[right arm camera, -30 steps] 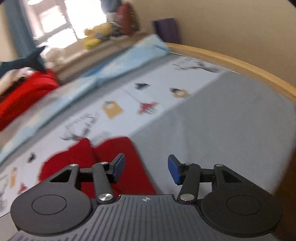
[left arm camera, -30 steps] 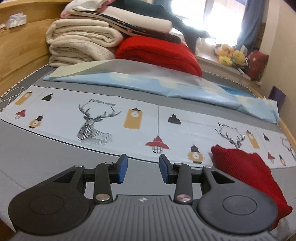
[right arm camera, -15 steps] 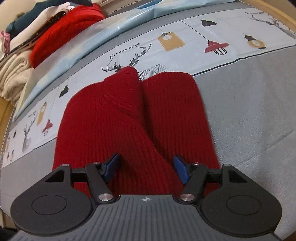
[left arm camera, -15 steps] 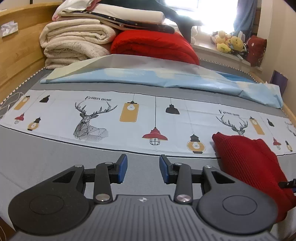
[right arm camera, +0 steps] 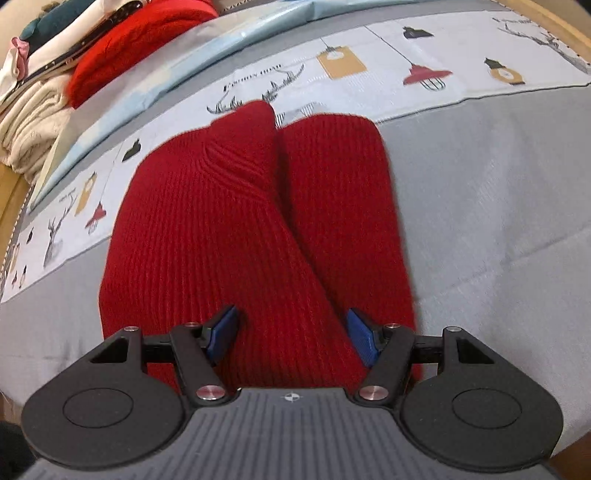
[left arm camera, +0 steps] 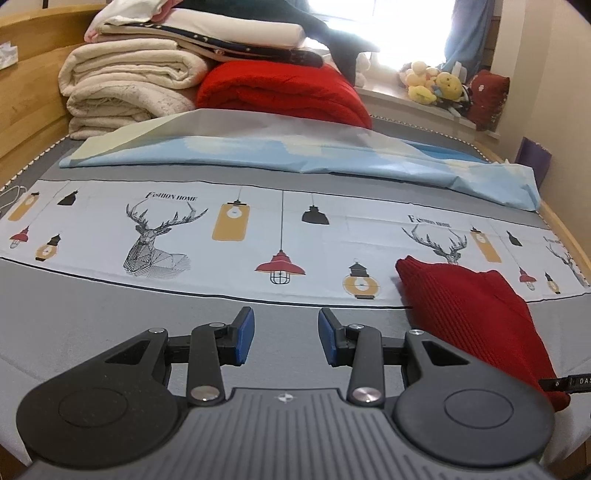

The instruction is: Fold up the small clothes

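Red knit garment (right arm camera: 236,229) lying on the grey bedspread (right arm camera: 480,206), its far end overlapping the printed deer-and-lantern cloth (left arm camera: 229,225); a raised fold runs lengthwise down its middle, so the long axis points away from the right gripper (right arm camera: 291,334) toward the headboard side. Right gripper directly over the near end of the garment, jaws spread wide with knit showing between them, grasping nothing; whether the blue pads (right arm camera: 364,338) touch the fabric cannot be told. Left gripper (left arm camera: 286,330) also released, poised above bare bedspread, with the garment just beside it to its right and no fabric between its jaws. Right hand is therefore the nearer one, and a grasp would probably fall on the near edge. Open grey surface lies on both sides of the garment; the pale blue sheet (left arm camera: 295,155) and stacked blankets (left arm camera: 129,88) sit well apart beyond the printed cloth, while a wooden bed rim (right arm camera: 546,18) bounds the far right
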